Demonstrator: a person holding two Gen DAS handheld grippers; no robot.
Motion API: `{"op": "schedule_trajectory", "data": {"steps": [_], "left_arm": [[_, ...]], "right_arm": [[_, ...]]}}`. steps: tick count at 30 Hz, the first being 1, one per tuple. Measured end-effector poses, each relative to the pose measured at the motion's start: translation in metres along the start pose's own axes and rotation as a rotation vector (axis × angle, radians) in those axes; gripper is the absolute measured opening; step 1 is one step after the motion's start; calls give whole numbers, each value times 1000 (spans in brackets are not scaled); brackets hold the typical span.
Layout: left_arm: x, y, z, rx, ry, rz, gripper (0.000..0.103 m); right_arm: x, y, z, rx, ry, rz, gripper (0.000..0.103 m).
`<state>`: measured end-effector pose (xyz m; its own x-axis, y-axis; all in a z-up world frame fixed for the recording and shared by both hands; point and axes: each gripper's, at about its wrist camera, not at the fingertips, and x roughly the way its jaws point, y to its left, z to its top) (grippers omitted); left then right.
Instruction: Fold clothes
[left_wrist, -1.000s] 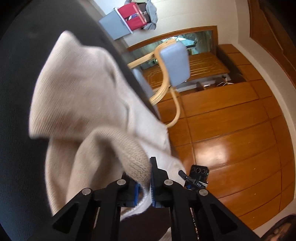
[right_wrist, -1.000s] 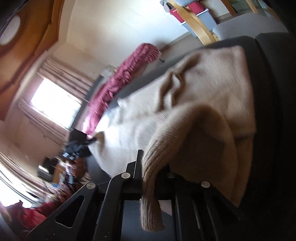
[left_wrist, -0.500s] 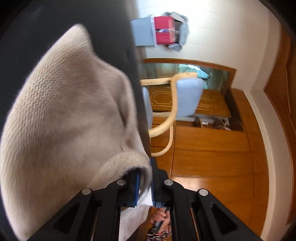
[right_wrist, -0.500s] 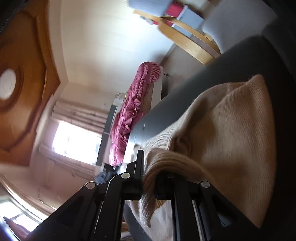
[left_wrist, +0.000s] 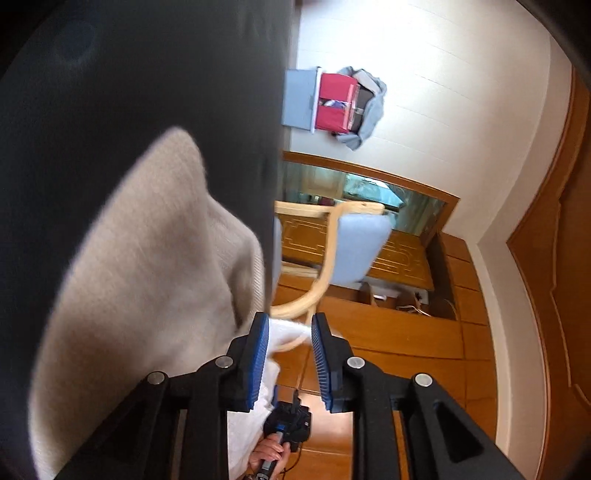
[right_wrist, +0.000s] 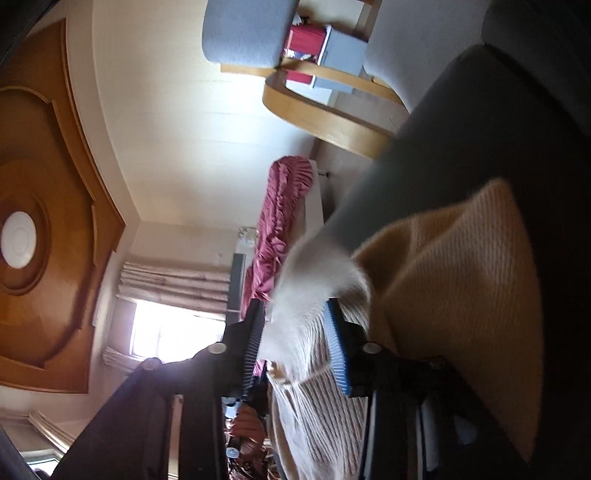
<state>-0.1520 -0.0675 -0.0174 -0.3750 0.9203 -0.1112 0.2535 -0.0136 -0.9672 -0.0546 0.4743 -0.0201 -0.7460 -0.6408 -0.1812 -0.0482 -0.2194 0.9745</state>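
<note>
A beige knit sweater (left_wrist: 147, 277) lies folded over on a dark surface (left_wrist: 129, 92). In the left wrist view my left gripper (left_wrist: 290, 325) is at the sweater's near edge. Its jaws are opening, and a sunlit bit of the edge rests against one blue pad (left_wrist: 258, 354) only. In the right wrist view the same sweater (right_wrist: 461, 295) lies to the right. Its ribbed hem (right_wrist: 306, 325) hangs loose between the opening jaws of my right gripper (right_wrist: 295, 317). Each view shows the other gripper low down, held by a hand (left_wrist: 269, 452).
A bentwood chair with a blue-grey cushion (left_wrist: 354, 247) stands past the dark surface's edge, on the wooden floor (left_wrist: 388, 332). A red box and grey cloth (left_wrist: 340, 103) sit by the wall. Red bedding (right_wrist: 280, 229) and a bright window (right_wrist: 170, 328) lie beyond the right gripper.
Both grippers were shut on the sweater's edge and have now parted their jaws. The lifted fold has come down onto the dark surface. Both views have rolled.
</note>
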Motion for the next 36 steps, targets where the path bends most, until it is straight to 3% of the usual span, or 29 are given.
{"op": "schedule_trajectory", "data": {"steps": [5,9,11,17,26,32,36], "left_arm": [[-20,-2,2,60,-63,36,22],[-47,-12,-23,276,-124,148,22],[-56,-11,-36,352,-128,188,22],[-64,-17,-85,635,-56,344,22],[-82,-6,-88,593,-82,346,25],[-57,-13,-98,668,10,428,26],[-61,-10,-93,633,-7,391,26]], "right_arm": [[-21,15,1,-118,-84,-108,39],[-45,41,-21,-293,-163,-226,39],[-53,54,-41,-415,-182,-336,39],[-52,60,-86,-613,-40,-522,39],[-58,48,-99,-624,-20,-553,39],[-58,49,-102,-629,-26,-554,39],[-57,50,-103,-622,-27,-535,39]]}}
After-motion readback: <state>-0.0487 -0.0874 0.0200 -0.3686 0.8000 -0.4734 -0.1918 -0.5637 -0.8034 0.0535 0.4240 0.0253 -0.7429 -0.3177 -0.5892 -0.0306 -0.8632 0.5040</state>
